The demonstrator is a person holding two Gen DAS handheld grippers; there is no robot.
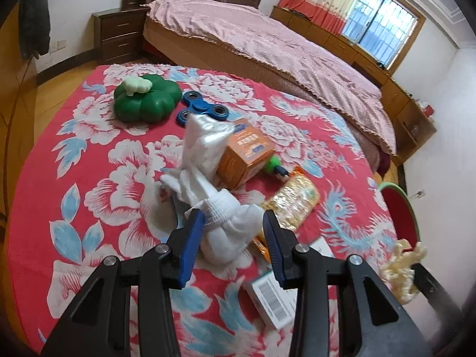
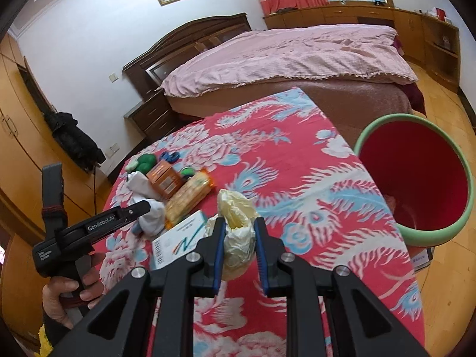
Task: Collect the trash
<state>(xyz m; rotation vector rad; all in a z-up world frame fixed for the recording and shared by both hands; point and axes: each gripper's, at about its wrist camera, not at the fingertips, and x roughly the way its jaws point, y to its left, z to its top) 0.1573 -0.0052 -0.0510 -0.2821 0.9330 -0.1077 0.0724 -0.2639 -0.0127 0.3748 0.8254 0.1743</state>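
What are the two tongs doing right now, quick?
Left tongs: open around the white sock, not clearly squeezing it.
Right tongs: shut on the crumpled yellowish wrapper.

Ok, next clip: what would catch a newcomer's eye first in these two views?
Probably the loud red floral tablecloth, with a clutter of packets, toys and wrappers on it. Next, the right claw pinching a crumpled pale yellow bag, near the red bin with a green rim at the table's edge. The left claw straddles a wad of white tissue.
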